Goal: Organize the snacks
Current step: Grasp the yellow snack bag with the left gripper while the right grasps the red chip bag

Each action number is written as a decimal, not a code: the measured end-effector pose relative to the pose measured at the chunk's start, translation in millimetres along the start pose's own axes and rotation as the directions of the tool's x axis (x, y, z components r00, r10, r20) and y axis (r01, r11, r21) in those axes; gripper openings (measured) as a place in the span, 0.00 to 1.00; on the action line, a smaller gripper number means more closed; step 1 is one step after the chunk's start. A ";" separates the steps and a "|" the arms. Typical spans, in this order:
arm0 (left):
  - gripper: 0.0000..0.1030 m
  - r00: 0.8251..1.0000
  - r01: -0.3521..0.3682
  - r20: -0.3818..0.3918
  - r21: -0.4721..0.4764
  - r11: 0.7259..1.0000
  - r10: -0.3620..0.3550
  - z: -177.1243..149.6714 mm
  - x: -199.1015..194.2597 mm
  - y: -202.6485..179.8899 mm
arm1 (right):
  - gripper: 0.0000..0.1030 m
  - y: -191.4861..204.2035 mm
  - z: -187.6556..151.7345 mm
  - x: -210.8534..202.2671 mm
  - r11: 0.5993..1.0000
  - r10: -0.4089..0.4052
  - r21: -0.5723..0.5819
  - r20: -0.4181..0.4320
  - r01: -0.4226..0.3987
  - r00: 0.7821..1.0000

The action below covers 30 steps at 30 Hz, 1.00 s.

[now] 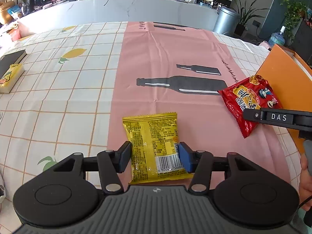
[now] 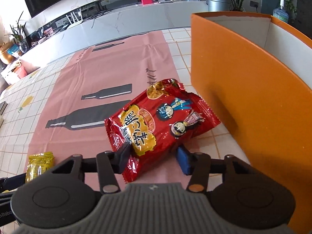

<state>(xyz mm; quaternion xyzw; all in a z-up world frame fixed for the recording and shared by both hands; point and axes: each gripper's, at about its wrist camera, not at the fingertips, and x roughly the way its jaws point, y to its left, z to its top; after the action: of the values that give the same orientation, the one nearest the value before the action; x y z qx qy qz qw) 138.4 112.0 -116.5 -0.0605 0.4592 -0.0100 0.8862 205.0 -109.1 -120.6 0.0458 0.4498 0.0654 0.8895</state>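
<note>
The left gripper (image 1: pixel 154 157) tilts steeply down, its pads pinching the near end of one yellow snack packet (image 1: pixel 154 146) lying on the pink mat (image 1: pixel 175 48). To its right, the right gripper (image 2: pixel 154 159) slants down likewise, its jaws clamping the near corner of one red snack packet (image 2: pixel 161 120). One orange box (image 2: pixel 243 97), open-topped, stands just right of the red packet. Far and left, the checked tablecloth (image 1: pixel 68 89) lies bare up to a book (image 1: pixel 11 58).

Bench: my checked lemon tablecloth (image 1: pixel 58 81) covered it.
Behind: a white marble counter (image 1: pixel 124 9) stood.
Corner: a steel bin (image 1: pixel 226 20) and potted plants (image 1: pixel 247 13).
Light: daylight.
</note>
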 end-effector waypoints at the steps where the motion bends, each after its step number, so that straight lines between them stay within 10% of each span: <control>1: 0.58 1.000 0.001 0.003 0.000 1.000 -0.001 -2.5 -2.1 2.1 | 0.45 4.2 -2.2 -1.3 1.000 0.004 -0.021 0.002 -0.004 1.000; 19: 0.58 0.996 0.080 0.028 0.000 0.997 -0.080 -22.1 -19.9 27.9 | 0.45 56.8 -60.7 -54.3 0.943 0.157 -0.275 -0.139 -0.190 0.978; 30: 0.58 0.995 0.098 0.034 -0.014 0.995 -0.097 -26.0 -24.7 39.3 | 0.67 35.0 -25.8 -34.6 0.978 0.134 0.186 -0.220 -0.094 0.966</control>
<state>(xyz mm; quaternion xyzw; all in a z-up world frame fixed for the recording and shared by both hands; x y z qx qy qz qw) 101.4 150.3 -115.9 -0.0899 0.4411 -0.0488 0.8916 161.2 -79.4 -103.5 0.1415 0.5509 0.0818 0.8184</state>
